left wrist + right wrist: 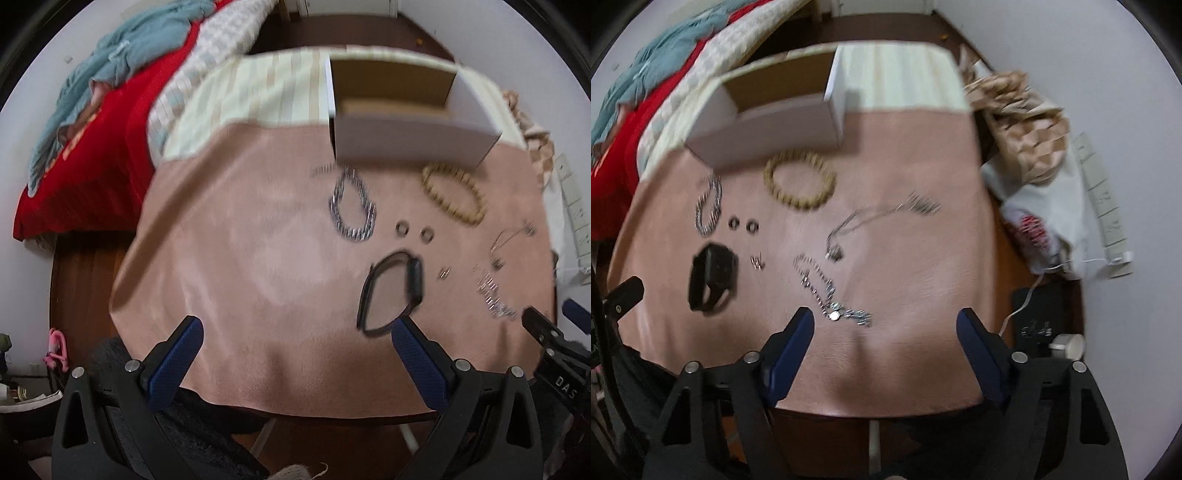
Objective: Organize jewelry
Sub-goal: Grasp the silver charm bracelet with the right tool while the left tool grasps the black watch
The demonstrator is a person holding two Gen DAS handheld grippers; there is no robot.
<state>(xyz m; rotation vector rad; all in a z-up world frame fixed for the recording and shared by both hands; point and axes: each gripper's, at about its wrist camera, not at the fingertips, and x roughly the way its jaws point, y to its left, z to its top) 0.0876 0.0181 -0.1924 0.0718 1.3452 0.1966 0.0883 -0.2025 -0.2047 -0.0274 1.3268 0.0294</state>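
I see my left gripper [295, 332] and right gripper [886, 325] both spread wide and holding nothing, above the near edge of the pink cloth [905, 147]. On it lie the black watch [711, 280], two rings [742, 225], wooden bead bracelet [799, 181] and silver chains [831, 291], near the open white box [768, 122].

Left tongs [295, 332] spread wide, empty; right tongs [886, 323] likewise.
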